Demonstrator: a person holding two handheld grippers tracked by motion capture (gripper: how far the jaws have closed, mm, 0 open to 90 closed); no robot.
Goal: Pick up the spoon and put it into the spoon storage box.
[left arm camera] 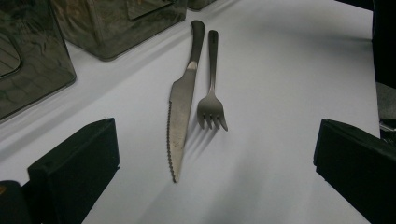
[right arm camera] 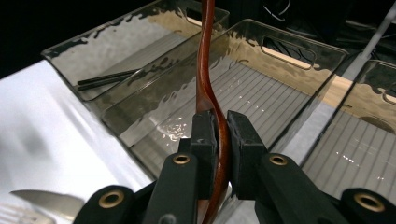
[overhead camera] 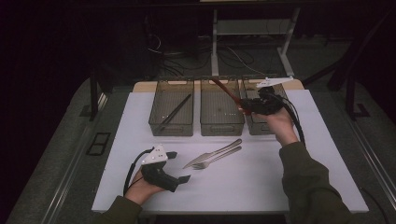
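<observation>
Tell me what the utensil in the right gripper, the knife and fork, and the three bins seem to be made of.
The utensil clamped in the right gripper looks like reddish-brown wood with a glossy varnish, though lacquered plastic is possible. The knife and fork appear to be brushed steel, grey with a dull sheen. The bins look like smoky clear plastic: see-through, rippled walls.

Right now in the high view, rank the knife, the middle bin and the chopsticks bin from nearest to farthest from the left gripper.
1. Knife: on the white table, just right of the left gripper, beside the fork.
2. Chopsticks bin: back row, left end, straight ahead of that gripper.
3. Middle bin: back row, further right, under the wooden utensil held by the right gripper.
</observation>
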